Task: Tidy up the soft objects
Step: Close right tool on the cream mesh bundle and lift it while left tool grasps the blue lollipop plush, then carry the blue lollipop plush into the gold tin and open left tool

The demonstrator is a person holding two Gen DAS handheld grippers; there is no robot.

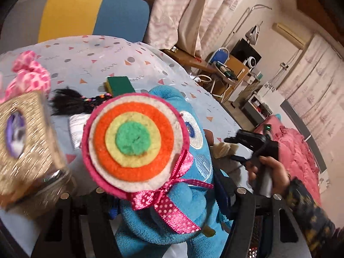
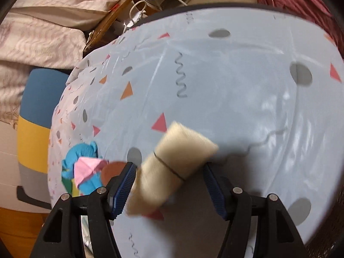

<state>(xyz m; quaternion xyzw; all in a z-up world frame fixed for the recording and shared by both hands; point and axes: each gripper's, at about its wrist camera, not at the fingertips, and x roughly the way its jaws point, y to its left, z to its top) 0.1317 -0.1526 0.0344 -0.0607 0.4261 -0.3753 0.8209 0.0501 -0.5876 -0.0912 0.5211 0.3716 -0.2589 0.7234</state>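
Note:
My left gripper (image 1: 157, 200) is shut on a blue plush toy (image 1: 189, 195), which fills the gap between its fingers and is held above the table. A felt lollipop (image 1: 133, 142) with coloured rings and a pink dotted ribbon (image 1: 169, 200) sits on the toy's front. My right gripper (image 2: 168, 167) is shut on a cream furry roll (image 2: 172, 161) bound with a thin band, which lies slanted between the blue pads (image 2: 124, 185). From the left wrist view, a hand holds that right gripper (image 1: 253, 144) just right of the plush. The plush (image 2: 81, 157) also shows at the right view's left edge.
The round table (image 2: 236, 75) wears a pale cover with triangles and dots. On it lie a pink checked cloth (image 1: 30, 73), a glittery gold box (image 1: 28, 137), a black braid (image 1: 71, 103) and a green-yellow sponge (image 1: 120, 85). A yellow-blue chair (image 1: 86, 15) stands behind, a pink bed (image 1: 296, 150) to the right.

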